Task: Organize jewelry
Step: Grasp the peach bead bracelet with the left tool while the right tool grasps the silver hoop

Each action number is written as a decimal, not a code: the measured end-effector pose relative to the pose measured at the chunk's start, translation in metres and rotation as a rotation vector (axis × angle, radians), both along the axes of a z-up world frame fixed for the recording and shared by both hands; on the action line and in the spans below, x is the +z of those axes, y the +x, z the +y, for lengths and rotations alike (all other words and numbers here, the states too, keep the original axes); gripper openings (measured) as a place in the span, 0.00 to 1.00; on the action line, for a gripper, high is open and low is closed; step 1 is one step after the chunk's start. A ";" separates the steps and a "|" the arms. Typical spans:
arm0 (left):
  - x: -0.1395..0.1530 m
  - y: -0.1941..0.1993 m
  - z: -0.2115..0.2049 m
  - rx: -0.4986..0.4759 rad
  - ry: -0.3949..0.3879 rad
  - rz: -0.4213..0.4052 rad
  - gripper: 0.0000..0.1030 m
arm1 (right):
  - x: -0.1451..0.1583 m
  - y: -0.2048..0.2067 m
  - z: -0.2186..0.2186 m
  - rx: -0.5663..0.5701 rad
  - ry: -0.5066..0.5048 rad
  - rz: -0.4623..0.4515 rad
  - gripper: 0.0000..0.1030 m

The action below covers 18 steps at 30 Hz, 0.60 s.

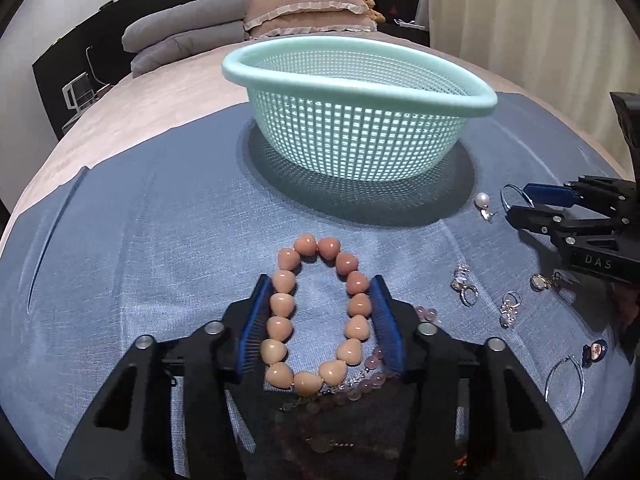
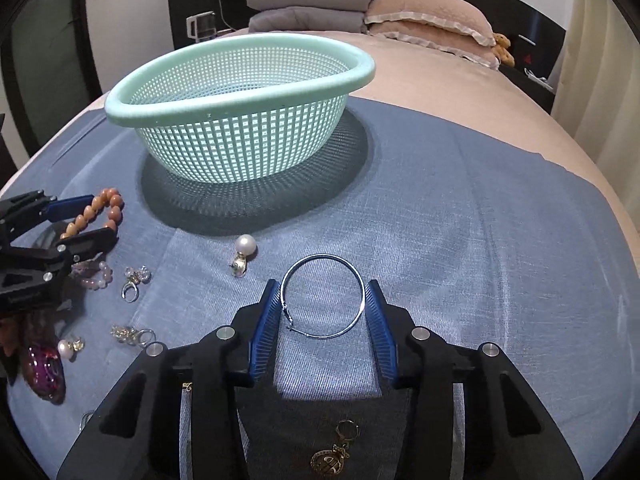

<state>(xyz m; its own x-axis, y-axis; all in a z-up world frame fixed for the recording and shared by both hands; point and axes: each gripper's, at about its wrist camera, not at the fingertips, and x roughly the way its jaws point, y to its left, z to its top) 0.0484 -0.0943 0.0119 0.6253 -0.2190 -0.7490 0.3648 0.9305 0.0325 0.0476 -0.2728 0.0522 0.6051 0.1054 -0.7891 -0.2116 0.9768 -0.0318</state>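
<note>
My left claw is matte black plastic, two angular arms with triangular cut-outs, round silver screw heads at the joints, and ribbed blue pads lining the fingers. My right claw is built the same; from the left camera its side shows pale letters "DAS".

Bed spread with a blue cloth, bearing a mint mesh basket at upper centre, a peach bead bracelet, silver hoop, pearl earring, rings and small charms scattered lower left, pillows behind.
</note>
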 end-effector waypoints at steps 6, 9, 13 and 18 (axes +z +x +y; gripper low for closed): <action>0.005 -0.009 -0.003 -0.051 -0.002 0.014 0.24 | 0.014 -0.012 0.002 0.008 -0.043 -0.023 0.39; 0.012 -0.016 -0.001 -0.059 -0.028 0.033 0.24 | 0.030 -0.020 0.001 0.015 -0.041 -0.051 0.39; 0.030 -0.029 -0.001 -0.072 -0.038 0.019 0.01 | 0.054 -0.033 -0.001 0.016 -0.028 -0.096 0.39; 0.044 -0.042 0.005 -0.052 -0.028 -0.025 0.01 | 0.075 -0.043 -0.006 -0.005 -0.002 -0.133 0.39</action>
<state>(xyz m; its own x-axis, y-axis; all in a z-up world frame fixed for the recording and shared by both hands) 0.0062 -0.0893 0.0561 0.6312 -0.2724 -0.7262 0.4118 0.9111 0.0162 0.0051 -0.2789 0.1270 0.7053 0.1000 -0.7018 -0.2002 0.9778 -0.0618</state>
